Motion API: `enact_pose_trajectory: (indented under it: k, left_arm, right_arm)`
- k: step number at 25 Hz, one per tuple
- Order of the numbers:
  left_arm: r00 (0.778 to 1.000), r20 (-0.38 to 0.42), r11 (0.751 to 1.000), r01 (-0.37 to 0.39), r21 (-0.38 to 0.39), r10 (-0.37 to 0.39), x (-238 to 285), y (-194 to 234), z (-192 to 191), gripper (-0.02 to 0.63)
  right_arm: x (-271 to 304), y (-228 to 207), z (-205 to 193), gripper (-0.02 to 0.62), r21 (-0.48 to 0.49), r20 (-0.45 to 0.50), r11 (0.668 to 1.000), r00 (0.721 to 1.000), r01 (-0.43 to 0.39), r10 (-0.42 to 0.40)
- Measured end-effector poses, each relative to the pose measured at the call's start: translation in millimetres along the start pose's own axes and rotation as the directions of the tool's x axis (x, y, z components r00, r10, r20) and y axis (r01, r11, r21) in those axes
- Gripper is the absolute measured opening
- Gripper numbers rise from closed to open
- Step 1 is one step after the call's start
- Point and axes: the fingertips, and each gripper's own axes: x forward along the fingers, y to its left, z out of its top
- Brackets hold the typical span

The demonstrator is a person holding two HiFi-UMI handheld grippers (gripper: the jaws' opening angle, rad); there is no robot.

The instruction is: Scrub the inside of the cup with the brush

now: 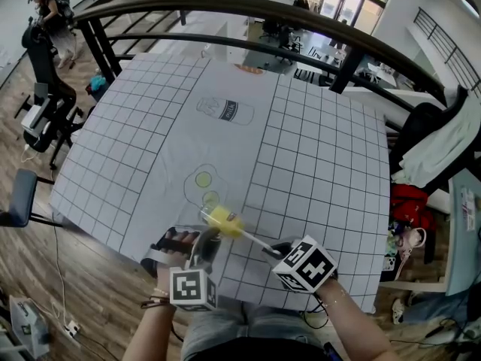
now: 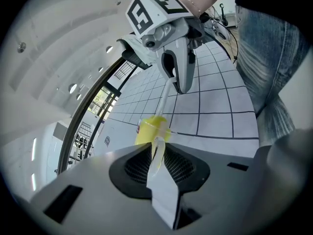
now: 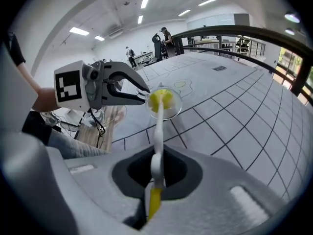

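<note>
While the left gripper [image 3: 142,93] is pinching the wall of the clear cup [image 3: 174,106], jaws closed onto its rim, the right gripper [image 2: 176,80] is clamping the white handle of the brush [image 3: 157,131], jaws tight on it. Cup is hanging tilted in the air over the near edge of the table [image 1: 316,149], mouth facing the right gripper; the yellow brush head [image 3: 160,99] is sitting inside it.

Judgement: scrubbing is under way. To do it well, the head should be sweeping round the inner wall and down to the base, with the cup grip firm. The wall is thin and pinched on one side, so it is likely to twist.

Table is carrying a gridded white sheet [image 1: 113,149] with printed outlines [image 1: 224,111]. A dark curved railing [image 1: 248,10] is running behind it, wooden floor [image 1: 83,277] is showing below, and people [image 3: 164,33] are standing far back.
</note>
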Motion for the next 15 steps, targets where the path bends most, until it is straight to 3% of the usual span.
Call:
enact_pose_trajectory:
  k: [4, 7, 15]
  left_arm:
    - [1.000, 0.001, 1.000, 0.003, 0.016, -0.003, -0.8, -2.6, -2.1, 0.087]
    - [1.000, 0.001, 1.000, 0.002, 0.020, -0.002, -1.2, -2.9, -2.8, 0.087]
    - [1.000, -0.007, 0.999, 0.013, 0.035, -0.013, -1.4, -5.7, -4.8, 0.089]
  right_arm:
    - [0.9, 9.5, -0.6, 0.000, 0.157, 0.029, 0.979, 0.991, -0.132, 0.129]
    - [-0.5, 15.6, -0.3, 0.000, 0.261, 0.066, 0.940, 0.976, -0.219, 0.209]
    - [-3.5, 23.6, -0.4, 0.000, 0.409, 0.162, 0.829, 0.924, -0.382, 0.346]
